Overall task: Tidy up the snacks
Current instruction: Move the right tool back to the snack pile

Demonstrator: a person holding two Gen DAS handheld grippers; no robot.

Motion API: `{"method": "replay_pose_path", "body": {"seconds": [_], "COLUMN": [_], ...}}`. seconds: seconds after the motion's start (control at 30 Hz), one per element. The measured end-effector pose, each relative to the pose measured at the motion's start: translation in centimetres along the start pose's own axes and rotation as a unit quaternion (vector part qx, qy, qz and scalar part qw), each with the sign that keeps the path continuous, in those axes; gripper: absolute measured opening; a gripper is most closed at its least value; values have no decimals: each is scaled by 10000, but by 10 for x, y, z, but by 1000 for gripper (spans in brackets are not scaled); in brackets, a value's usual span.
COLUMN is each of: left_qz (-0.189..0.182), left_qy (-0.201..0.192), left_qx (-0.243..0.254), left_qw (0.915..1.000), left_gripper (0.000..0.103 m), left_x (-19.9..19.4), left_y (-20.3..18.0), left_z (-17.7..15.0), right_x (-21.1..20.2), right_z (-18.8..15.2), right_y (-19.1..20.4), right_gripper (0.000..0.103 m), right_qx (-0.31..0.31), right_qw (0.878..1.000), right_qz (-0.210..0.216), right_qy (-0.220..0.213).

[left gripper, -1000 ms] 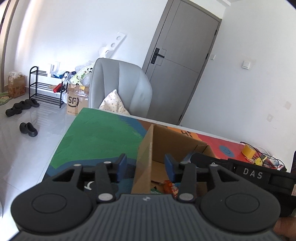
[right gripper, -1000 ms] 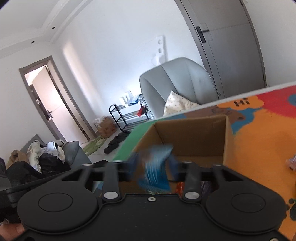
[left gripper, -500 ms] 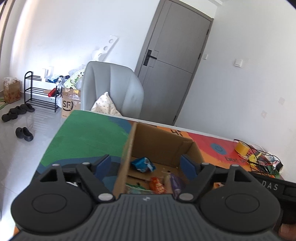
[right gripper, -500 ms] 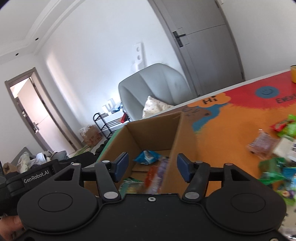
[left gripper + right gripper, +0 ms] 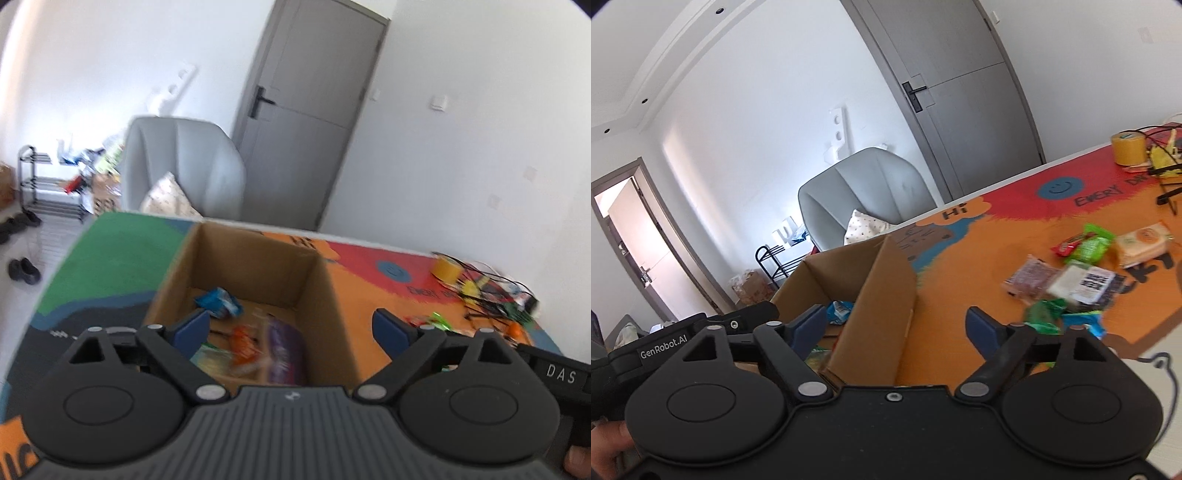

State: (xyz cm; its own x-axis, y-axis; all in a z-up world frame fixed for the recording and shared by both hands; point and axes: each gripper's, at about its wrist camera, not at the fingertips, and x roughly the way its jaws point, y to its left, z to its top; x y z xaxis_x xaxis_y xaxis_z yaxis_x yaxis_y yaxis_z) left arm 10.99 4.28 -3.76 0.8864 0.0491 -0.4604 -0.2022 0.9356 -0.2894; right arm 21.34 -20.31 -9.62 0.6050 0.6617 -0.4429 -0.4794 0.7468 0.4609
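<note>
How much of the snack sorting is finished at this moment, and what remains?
Done: several packets lie in the cardboard box, among them a blue packet and a purple packet.
In hand: nothing. The left tongs and the right tongs are both open and empty.
Left: a loose pile of snacks on the table mat, including a green packet and a beige packet.

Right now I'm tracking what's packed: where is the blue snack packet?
In the left wrist view, the blue snack packet lies inside the cardboard box, near its far-left corner.
</note>
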Motion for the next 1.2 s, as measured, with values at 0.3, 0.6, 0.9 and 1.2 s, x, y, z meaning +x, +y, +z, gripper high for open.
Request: {"method": "replay_pose_path", "body": {"seconds": [0.3,0.6,0.9,1.2], "left_qz": [-419,-722,-1011,-1111], "left_qy": [343,458,621,773], "left_qx": [282,469,705,875], "left_qw": [9981,9952,9904,9869], "left_gripper": [95,95,95,93], "left_x": [1,6,17,25], "left_y": [-36,-73,-106,-115], "left_z": [-16,-30,-43,-56], "right_x": [-37,-70,-89,-75], "right_z": [-3,-9,-16,-34], "right_y": [-32,-62,-90,-98], "right_gripper": [94,96,96,77], "right_qx": [260,366,510,333], "right_qw": [9989,9966,9942,9967], "right_qz": [-362,-701,-912,-733], "right_qy": [-171,-239,-269,119]}}
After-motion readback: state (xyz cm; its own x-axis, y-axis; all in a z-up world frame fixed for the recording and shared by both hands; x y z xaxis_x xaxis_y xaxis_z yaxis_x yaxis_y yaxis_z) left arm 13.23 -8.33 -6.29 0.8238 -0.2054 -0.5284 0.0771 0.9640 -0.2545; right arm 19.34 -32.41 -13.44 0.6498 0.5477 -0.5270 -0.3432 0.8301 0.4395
